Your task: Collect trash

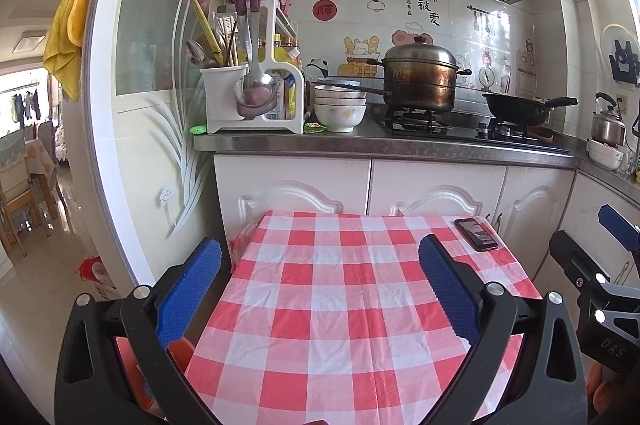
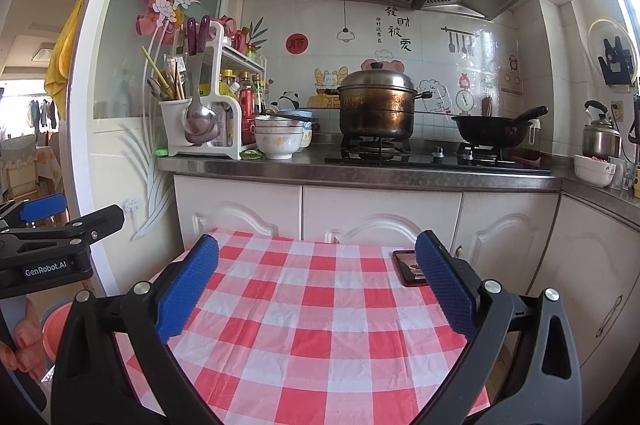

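— How many of each do you see on the counter?
— I count 1 steamer pot [image 2: 376, 103], 1 wok [image 2: 494, 129], 1 kettle [image 2: 600, 137] at right, 2 ladles [image 1: 252, 65] upper left.
— On the table?
— 1 phone [image 1: 476, 234].

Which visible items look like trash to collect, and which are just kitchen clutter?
Likely trash:
green wrapper on the counter, beside the bowls
green scrap at the rack's foot

Just there:
phone
stacked bowls
steamer pot
wok
kettle
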